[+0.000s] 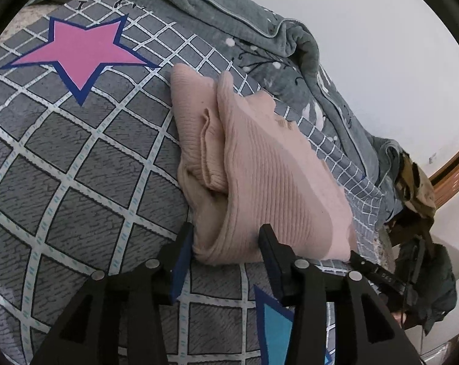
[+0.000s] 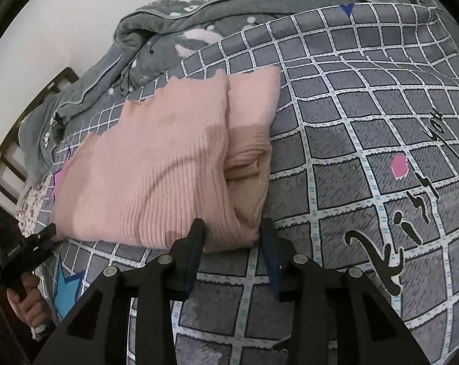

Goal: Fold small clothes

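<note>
Both sets of jaws stood partly open, each straddling a near corner of the folded pink sweater [image 1: 260,176] without clamping it. Beyond lay the checked bed cover [image 2: 366,182]. Soft, light, floppy knit; best gripped at its thick folded corners.

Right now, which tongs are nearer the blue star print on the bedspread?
Left. The left tongs sit right by the blue star print; the right tongs are farther along the near edge of the pink sweater.
</note>
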A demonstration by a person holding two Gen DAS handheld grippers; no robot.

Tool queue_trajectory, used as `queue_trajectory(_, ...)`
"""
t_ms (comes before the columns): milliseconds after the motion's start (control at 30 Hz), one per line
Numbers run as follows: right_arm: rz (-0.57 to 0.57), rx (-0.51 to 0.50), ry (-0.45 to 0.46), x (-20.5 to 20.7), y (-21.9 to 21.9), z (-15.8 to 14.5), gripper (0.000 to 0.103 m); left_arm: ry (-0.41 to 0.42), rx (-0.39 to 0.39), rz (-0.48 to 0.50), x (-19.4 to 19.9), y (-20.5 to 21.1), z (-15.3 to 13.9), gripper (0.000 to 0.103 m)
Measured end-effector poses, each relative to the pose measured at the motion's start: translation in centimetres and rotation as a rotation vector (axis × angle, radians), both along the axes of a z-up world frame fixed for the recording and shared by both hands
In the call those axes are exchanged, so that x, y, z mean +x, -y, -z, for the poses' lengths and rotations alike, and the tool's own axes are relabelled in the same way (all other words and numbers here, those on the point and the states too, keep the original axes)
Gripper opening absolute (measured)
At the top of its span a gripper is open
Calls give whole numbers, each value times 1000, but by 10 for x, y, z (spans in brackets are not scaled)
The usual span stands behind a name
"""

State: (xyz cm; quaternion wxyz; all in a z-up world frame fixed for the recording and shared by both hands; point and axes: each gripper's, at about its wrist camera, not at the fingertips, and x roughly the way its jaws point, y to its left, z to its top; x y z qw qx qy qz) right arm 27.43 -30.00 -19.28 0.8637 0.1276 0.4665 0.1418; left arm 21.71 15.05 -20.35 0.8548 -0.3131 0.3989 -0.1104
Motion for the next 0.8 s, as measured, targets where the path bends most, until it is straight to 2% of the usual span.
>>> queue_trajectory(67,11,-6,17,1,-3,0,41,9,-9,3,3,2,0,53)
queue_trajectory(167,19,-2,37,4,-6,1,46,21,39,3,8,11,-3,59)
queue_trajectory(300,23,8,51,9,-9,1,49,44,106,-15,14,21,-6,59)
queue_trajectory(400,20,9,54,10,-10,0,49,49,110,-29,23,21,-6,58)
queue_trajectory(467,27,16,57,9,-8,0,45,50,113,-50,24,19,-5,46)
queue_trajectory(533,25,35,56,8,-7,1,20,46,75,-60,25,15,-3,25)
queue_trajectory(567,14,69,50,9,-5,1,18,46,36,-57,24,11,-2,21)
queue_trajectory(633,22,106,54,7,0,0,15,53,27,-66,21,10,-2,18)
queue_trajectory(800,15,125,76,-5,4,-9,14,70,104,-72,11,20,-8,15)
